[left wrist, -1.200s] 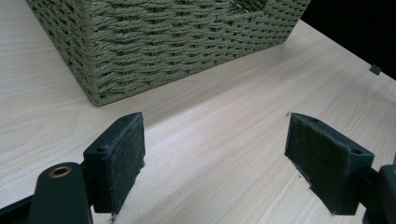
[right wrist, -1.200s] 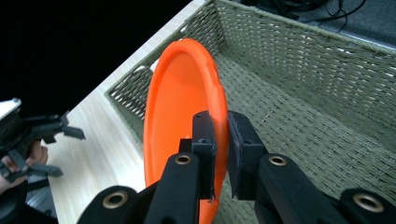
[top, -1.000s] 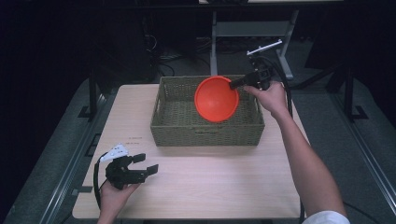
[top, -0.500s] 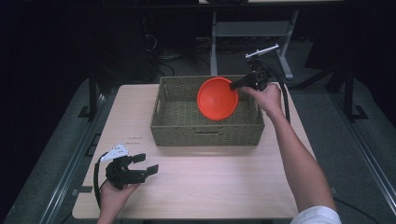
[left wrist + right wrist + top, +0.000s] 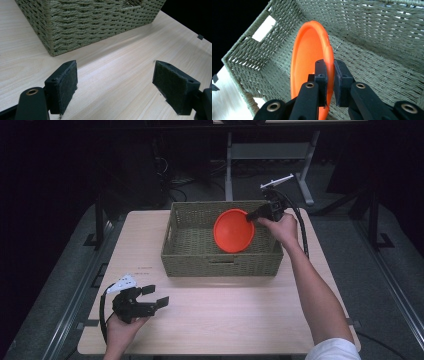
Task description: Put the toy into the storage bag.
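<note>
my right gripper pinches the rim of the orange bowl, holding it on edge inside the woven basket, toward its 3 o'clock end. my left gripper rests low at the table's 7 o'clock corner, jaws spread wide with nothing between them, aimed at the basket's near corner.

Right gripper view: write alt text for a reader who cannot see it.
The right gripper pinches the rim of an orange plate, held on edge inside a woven basket. A strip of pale table shows at lower left.
</note>
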